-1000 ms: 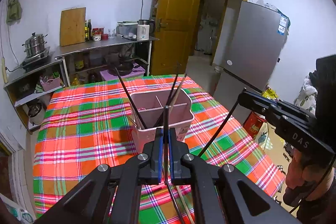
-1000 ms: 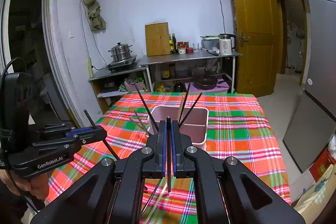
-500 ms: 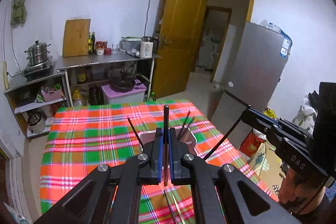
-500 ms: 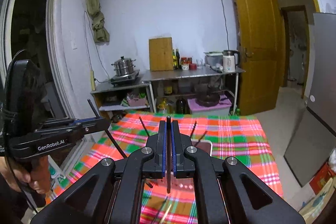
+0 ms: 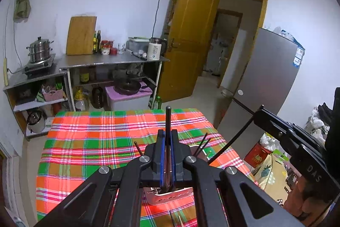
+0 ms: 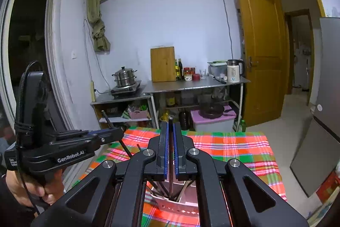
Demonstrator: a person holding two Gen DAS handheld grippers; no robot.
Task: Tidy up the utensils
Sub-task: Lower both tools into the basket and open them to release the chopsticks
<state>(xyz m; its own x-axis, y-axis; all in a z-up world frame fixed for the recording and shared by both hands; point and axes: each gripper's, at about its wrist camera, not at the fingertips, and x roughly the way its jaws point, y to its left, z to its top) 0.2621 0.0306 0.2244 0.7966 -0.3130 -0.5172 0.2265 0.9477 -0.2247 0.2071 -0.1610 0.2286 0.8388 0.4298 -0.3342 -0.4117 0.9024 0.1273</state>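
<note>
My left gripper (image 5: 167, 133) is shut on a dark chopstick (image 5: 168, 120) that stands upright between its pads, directly above the pink utensil holder (image 5: 170, 197). My right gripper (image 6: 170, 127) is shut on another dark chopstick (image 6: 170, 163), whose lower end reaches down into the pink utensil holder (image 6: 178, 205). Several dark chopsticks (image 6: 159, 188) lean inside the holder. The left gripper also shows at the left of the right wrist view (image 6: 112, 133), the right gripper at the right of the left wrist view (image 5: 263, 114). Loose chopsticks (image 5: 176, 220) lie on the cloth by the near edge.
The holder stands on a table with a red, green and orange plaid cloth (image 5: 95, 142). Behind it are steel shelves (image 5: 110, 61) with pots, bottles and a kettle, a wooden door (image 5: 189, 39) and a grey fridge (image 5: 269, 69) at the right.
Both grippers have risen and come in over the holder, which has dropped from the middle of each view to below the fingers. Each has stayed shut on its chopstick.
</note>
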